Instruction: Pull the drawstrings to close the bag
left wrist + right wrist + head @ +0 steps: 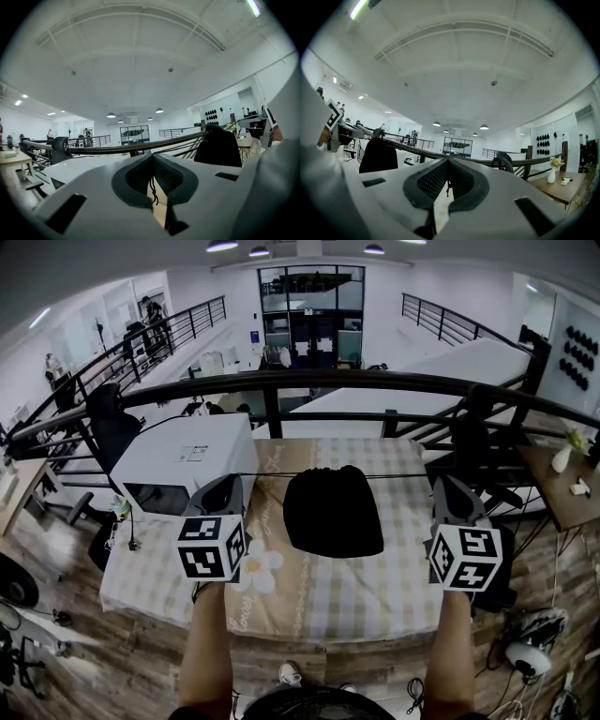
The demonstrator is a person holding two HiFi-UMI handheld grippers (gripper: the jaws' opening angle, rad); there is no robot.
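Clamping ends of taut drawstring, left gripper and right gripper held level, wide apart, black bag between.

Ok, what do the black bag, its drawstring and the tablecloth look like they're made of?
The black bag looks like soft matte fabric: it slumps without shine. The drawstring seems thin dark cord, stretched taut. The tablecloth looks like light printed cloth, chequered and hanging limp at the front.

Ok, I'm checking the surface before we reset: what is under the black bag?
The black bag lies flat on a checked tablecloth. The patch of cloth right beneath the bag is hidden, and so is the surface under the cloth.
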